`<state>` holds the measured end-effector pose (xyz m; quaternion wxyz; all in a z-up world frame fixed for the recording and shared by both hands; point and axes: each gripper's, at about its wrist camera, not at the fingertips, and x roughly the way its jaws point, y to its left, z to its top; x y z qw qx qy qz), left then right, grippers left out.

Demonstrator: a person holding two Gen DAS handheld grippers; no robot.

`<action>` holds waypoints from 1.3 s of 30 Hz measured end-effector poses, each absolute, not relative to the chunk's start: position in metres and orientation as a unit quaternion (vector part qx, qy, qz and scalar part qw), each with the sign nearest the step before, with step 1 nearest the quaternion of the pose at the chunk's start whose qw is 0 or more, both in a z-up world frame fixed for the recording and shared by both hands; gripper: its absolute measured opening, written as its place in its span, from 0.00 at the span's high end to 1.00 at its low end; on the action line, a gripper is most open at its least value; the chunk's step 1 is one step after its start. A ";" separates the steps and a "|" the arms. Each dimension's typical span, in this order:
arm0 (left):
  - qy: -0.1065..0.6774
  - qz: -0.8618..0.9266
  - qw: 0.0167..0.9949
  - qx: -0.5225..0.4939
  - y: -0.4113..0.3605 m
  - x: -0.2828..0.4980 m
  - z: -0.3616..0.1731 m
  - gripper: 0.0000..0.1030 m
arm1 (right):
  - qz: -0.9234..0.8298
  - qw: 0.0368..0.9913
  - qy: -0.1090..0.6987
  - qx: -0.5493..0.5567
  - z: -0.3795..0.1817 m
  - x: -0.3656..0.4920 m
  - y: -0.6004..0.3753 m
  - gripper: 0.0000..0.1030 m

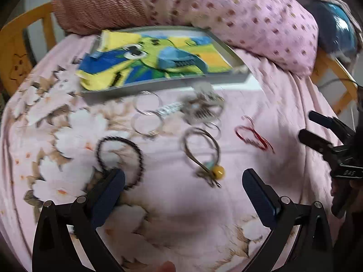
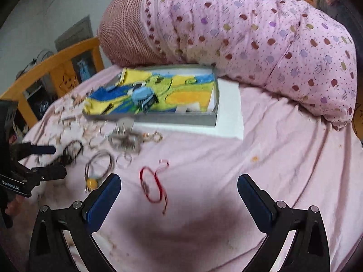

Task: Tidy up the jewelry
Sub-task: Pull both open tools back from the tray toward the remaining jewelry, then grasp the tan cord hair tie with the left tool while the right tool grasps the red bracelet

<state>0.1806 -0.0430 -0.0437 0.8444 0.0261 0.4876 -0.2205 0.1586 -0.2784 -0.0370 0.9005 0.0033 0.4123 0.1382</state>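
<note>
A pink floral bedsheet carries a grey tray lined with a bright towel at the far side. Jewelry lies scattered near it: silver bangles, a black beaded bracelet, a red cord bracelet. The left tool and right tool both gape wide, holding nothing.

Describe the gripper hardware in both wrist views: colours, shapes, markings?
Both alike: the left gripper and right gripper have black angular linkage arms with round silver pivot pins and flat dark-blue finger pads. Seen from the side, each body carries small white lettering, too blurred to read. No cables or sleeves visible.
</note>
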 end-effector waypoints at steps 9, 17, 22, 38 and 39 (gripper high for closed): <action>0.523 -0.244 0.816 0.014 -0.054 0.188 -0.069 0.02 | 0.172 0.878 0.445 -0.036 -0.066 0.156 -0.273 0.00; 0.535 -0.242 0.810 -0.010 -0.054 0.201 -0.078 0.20 | 0.192 0.866 0.462 -0.018 -0.081 0.166 -0.274 0.02; 0.538 -0.230 0.811 -0.016 -0.053 0.206 -0.080 0.32 | 0.200 0.862 0.466 -0.004 -0.086 0.179 -0.270 0.24; 0.537 -0.239 0.809 -0.017 -0.059 0.211 -0.078 0.64 | 0.210 0.854 0.476 0.008 -0.095 0.201 -0.253 0.53; 0.536 -0.241 0.809 -0.019 -0.058 0.211 -0.077 0.64 | 0.209 0.854 0.476 0.008 -0.096 0.201 -0.252 0.54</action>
